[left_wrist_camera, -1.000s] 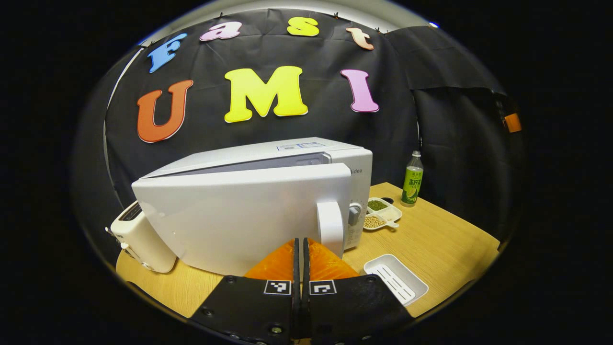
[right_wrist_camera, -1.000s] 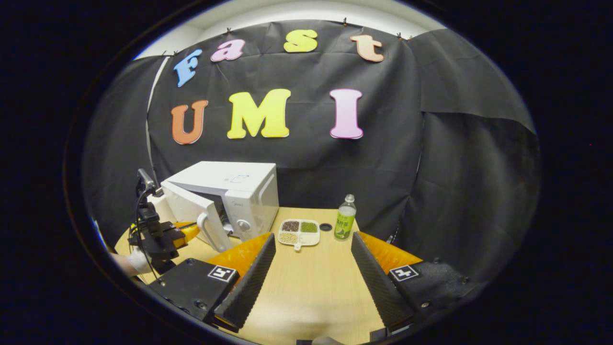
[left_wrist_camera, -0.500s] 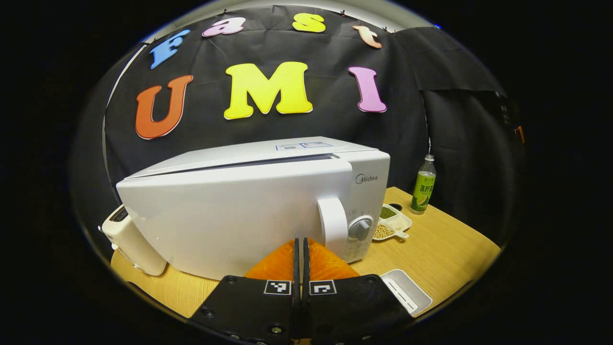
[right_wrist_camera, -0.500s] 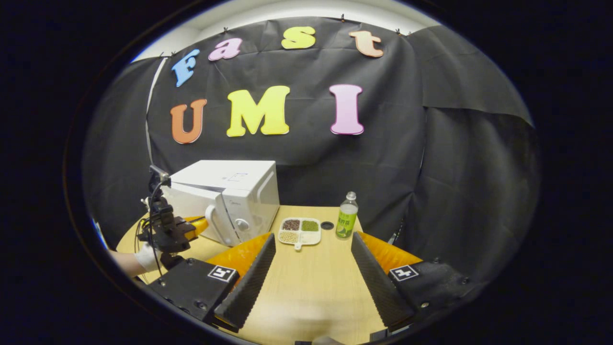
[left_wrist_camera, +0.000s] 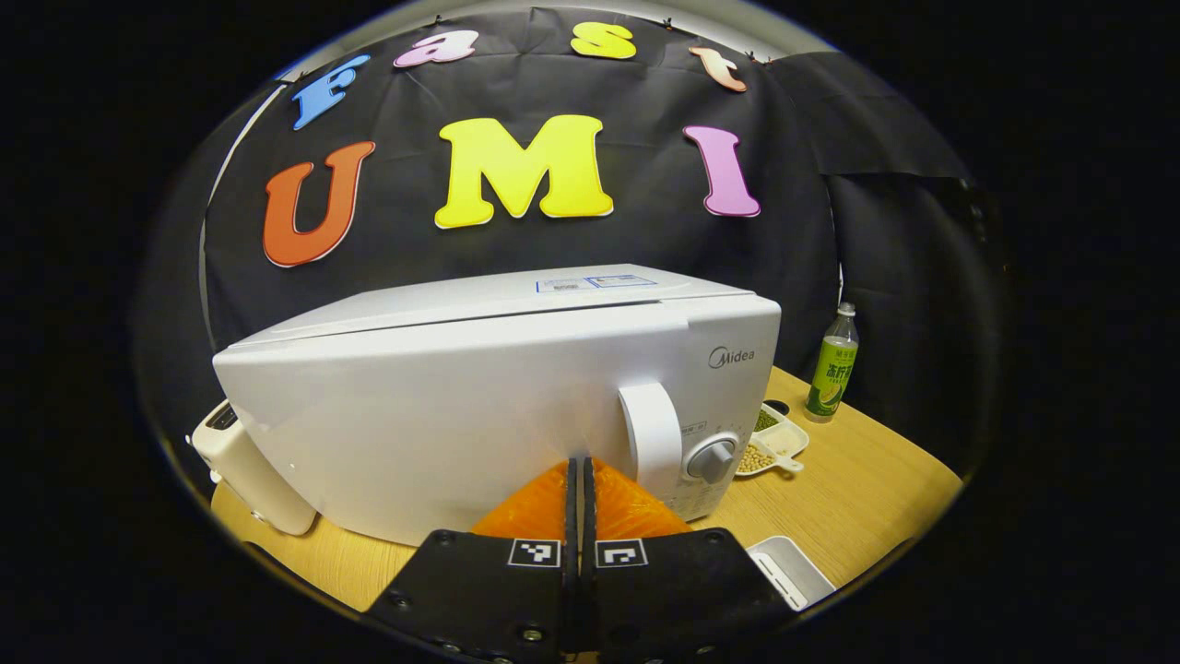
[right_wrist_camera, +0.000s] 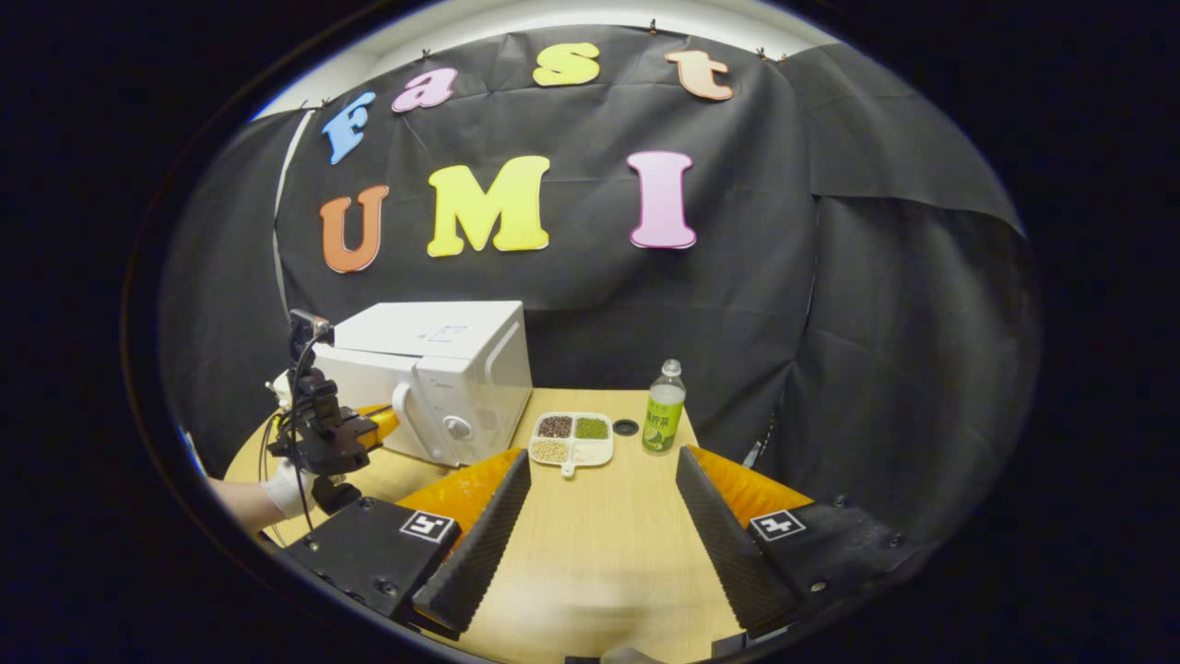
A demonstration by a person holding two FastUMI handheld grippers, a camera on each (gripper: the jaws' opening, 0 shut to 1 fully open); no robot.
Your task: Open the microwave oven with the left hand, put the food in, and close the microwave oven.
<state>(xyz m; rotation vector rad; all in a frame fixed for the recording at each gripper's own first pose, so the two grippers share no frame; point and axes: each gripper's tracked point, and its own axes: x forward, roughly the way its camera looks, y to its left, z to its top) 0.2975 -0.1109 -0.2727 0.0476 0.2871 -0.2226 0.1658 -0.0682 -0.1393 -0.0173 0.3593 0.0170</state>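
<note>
A: Report the left gripper (left_wrist_camera: 578,466) first.

B: In the left gripper view its two fingers lie pressed together with nothing between them. The tips sit against, or just short of, the microwave oven (left_wrist_camera: 498,397) door, left of the door handle (left_wrist_camera: 650,438). Contact cannot be confirmed.

A: Door condition?

B: The door lies flush with the oven body along its top edge. The control knob (left_wrist_camera: 712,458) sits right of the handle. The food cannot be seen in either view.

A: And the right gripper (right_wrist_camera: 599,516)?

B: In the right gripper view its fingers stand wide apart and hold nothing. It hangs above the tabletop (right_wrist_camera: 590,544), pointing at the back wall.

A: Continue outward to the surface.

B: The tabletop is light wood. In the left gripper view a cream toaster (left_wrist_camera: 241,466) stands just beside the oven's left end, and a white rectangular tray (left_wrist_camera: 791,572) lies near the front edge on the right. A divided dish of beans (right_wrist_camera: 572,438) lies right of the oven, with a green bottle (right_wrist_camera: 663,409) upright beyond it and a small dark ring (right_wrist_camera: 626,427) between the two.

A: The room?

B: Black cloth covers the wall behind and to the right.

A: The person's pose?

B: In the right gripper view a gloved hand (right_wrist_camera: 286,489) at far left holds the left gripper, level and aimed at the oven door.
</note>
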